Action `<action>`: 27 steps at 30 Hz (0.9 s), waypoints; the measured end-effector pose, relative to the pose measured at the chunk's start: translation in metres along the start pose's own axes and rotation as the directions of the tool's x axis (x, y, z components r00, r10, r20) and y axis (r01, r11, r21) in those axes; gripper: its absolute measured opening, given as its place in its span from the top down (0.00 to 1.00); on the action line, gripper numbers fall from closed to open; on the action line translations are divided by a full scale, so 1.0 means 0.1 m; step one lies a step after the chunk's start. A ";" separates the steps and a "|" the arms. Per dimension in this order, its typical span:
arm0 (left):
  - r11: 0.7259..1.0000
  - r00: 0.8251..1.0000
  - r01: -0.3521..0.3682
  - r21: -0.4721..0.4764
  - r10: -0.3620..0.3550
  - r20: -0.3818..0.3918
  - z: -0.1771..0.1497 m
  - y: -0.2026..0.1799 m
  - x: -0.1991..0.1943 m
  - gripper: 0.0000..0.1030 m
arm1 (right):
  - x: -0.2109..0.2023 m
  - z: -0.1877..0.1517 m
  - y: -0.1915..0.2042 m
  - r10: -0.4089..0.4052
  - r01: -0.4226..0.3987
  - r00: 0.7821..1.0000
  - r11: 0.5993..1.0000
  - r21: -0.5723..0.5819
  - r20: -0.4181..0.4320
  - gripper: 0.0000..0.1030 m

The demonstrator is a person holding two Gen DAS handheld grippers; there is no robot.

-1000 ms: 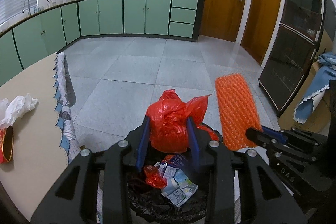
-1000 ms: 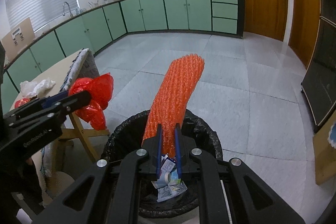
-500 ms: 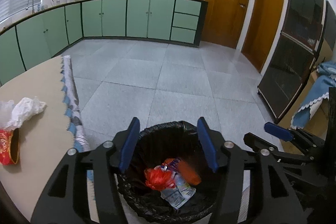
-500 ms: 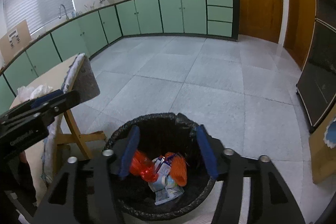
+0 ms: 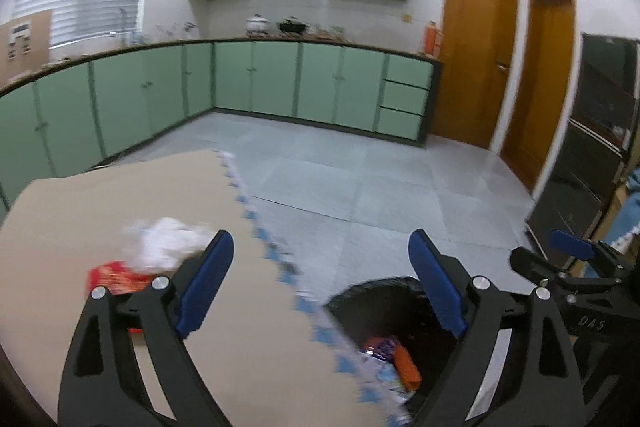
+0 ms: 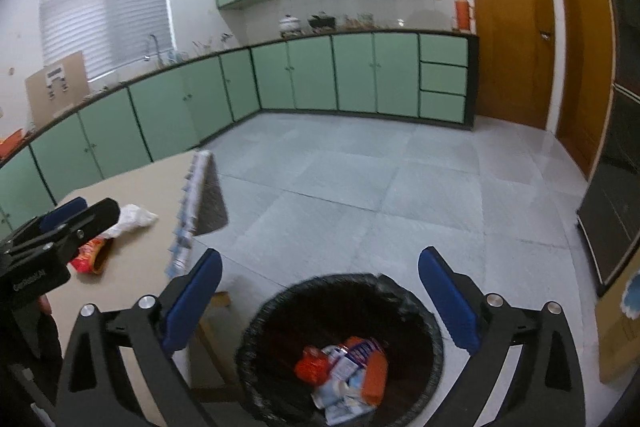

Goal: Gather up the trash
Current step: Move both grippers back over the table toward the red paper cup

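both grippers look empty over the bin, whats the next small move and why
Probably swing the left hand-held gripper toward the table and line up on the white crumpled bag. Its jaws are opening with nothing between them, the bin already holds dropped trash, and the white bag and a red packet beside it lie on the table, nearer this gripper.

Left gripper fingers opening, empty, right gripper fingers opening, empty
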State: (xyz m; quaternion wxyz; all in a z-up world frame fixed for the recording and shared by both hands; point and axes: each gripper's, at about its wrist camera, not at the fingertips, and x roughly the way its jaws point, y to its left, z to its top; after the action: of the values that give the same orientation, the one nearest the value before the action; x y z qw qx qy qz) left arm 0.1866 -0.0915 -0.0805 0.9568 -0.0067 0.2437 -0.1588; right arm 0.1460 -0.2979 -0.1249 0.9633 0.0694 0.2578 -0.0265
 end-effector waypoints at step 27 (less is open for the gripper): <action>0.954 0.963 -0.265 -0.142 0.254 -0.089 -0.33 1.61 -0.36 0.15 | 0.61 -0.06 1.59 0.179 -0.178 0.984 0.975 -0.132 -0.004 0.06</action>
State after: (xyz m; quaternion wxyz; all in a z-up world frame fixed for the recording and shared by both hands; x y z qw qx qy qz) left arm 0.1897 0.0747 -0.1070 0.9569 -0.0425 0.2870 -0.0127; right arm 0.2100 -0.1407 -0.1411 0.9653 0.0284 0.2479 0.0770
